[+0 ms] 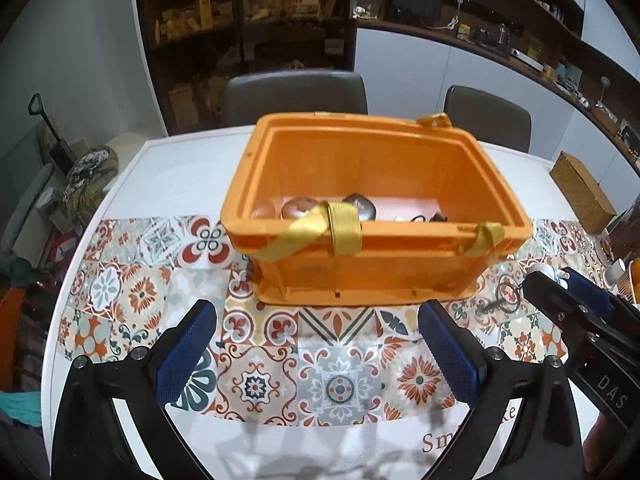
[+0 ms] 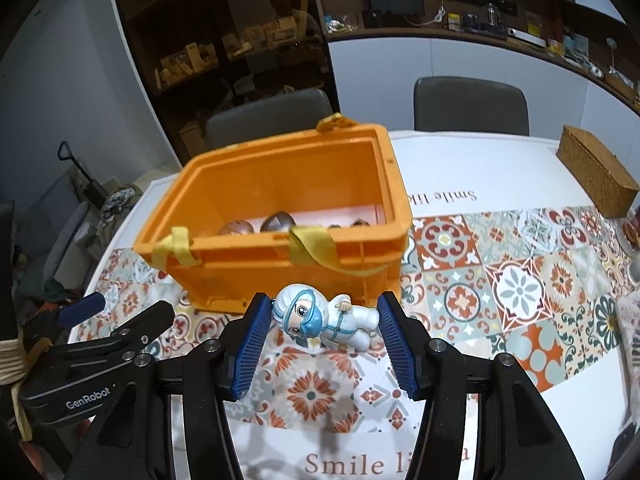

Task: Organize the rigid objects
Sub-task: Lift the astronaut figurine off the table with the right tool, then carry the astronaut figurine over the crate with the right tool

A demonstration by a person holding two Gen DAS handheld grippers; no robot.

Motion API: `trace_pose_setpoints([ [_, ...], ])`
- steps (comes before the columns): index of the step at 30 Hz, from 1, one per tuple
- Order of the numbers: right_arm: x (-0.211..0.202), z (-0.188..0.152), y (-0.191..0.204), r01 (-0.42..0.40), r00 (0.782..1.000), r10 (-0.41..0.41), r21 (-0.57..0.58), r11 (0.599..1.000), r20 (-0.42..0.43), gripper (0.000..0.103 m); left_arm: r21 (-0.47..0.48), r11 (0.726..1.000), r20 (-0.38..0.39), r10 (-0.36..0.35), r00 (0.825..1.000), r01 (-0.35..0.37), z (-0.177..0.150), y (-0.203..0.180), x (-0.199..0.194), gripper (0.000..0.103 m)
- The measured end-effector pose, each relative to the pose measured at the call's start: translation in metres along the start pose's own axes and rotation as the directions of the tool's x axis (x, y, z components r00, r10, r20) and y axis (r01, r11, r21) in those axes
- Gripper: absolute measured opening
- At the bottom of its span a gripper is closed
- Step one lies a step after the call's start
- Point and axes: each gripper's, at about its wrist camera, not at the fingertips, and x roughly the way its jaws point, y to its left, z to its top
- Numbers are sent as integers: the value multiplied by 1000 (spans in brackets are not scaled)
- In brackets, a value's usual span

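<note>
An orange plastic crate point(image 1: 372, 264) point(image 2: 280, 272) with yellow straps stands on the patterned tablecloth, with several small rounded figures point(image 1: 300, 208) point(image 2: 276, 222) lying on its floor. My right gripper point(image 2: 325, 314) is shut on a small white-suited toy figure point(image 2: 320, 314) with blue goggles, held sideways above the cloth in front of the crate's near wall. My left gripper point(image 1: 318, 324) hangs open and empty before the crate. The right gripper point(image 1: 576, 304) also shows at the right edge of the left wrist view, with a key ring point(image 1: 506, 294) on the cloth beside it.
A woven brown box point(image 1: 582, 192) point(image 2: 596, 172) sits at the table's far right. Two grey chairs point(image 1: 294, 92) point(image 2: 470, 104) stand behind the table, with dark shelving beyond. Cups and other items point(image 1: 624, 272) crowd the right edge. The table's white rim point(image 1: 120, 184) curves on the left.
</note>
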Motion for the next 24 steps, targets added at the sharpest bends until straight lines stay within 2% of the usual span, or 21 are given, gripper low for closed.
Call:
trace_pose_setpoints([
  [13,-13,25,17,-16,998,19,-43,999,66,55,10,1000,60,24,998,-25,24,9,-21,103],
  [19,-16,39,23,-15,996,20,-60,998,89,55,1,1000,59,14,998,-14,38,13,-23,103],
  [24,-12,48,30,-13,996,21,-89,996,89,55,-6,999,63,35,997,-35,47,16,-22,103],
])
